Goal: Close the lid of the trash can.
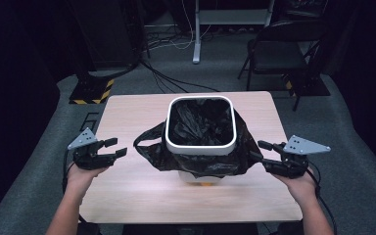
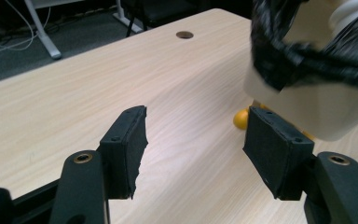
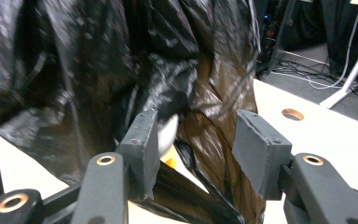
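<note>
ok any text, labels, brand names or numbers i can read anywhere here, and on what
None can be read in these pictures.
White square plastic bin: no label shows.
Crinkled black plastic bag lining it: plain.
Light wooden table: unmarked.
Yellow-and-black striped floor base: hazard stripes, no words.

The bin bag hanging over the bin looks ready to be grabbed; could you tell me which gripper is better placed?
Right. The right gripper is open against the bag; the left gripper stands apart.
</note>
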Motion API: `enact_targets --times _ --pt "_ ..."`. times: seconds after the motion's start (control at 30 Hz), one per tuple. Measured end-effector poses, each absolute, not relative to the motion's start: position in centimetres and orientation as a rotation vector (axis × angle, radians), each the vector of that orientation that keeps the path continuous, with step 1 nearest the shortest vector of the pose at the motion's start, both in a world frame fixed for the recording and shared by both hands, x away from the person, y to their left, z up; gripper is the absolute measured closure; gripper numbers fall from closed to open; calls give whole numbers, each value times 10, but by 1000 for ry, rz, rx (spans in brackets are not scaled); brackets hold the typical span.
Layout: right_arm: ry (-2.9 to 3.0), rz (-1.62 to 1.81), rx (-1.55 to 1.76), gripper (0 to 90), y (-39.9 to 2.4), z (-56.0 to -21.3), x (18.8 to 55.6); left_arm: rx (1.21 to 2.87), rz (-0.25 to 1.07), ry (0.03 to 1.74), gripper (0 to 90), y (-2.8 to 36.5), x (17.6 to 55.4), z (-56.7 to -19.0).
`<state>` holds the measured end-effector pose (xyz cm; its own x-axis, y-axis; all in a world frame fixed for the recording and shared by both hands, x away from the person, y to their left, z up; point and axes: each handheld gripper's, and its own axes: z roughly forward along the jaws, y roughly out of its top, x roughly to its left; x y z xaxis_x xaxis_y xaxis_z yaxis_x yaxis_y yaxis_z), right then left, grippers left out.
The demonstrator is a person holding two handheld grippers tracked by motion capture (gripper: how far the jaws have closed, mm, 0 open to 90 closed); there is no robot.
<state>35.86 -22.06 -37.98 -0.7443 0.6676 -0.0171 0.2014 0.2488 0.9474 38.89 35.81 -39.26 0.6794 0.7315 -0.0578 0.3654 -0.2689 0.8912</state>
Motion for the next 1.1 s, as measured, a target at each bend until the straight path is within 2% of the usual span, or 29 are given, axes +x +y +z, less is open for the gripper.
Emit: enact_targets --times 0.6,0.97,1.1 --pt "2032 1408 923 487 -229 -428 355 1856 436 925 372 366 397 -437" --pt "2034 1346 980 468 -235 -451 351 1887 460 970 367 376 399 -460" --pt "2034 1347 996 429 -237 -457 352 1895 505 963 343 384 398 -464"
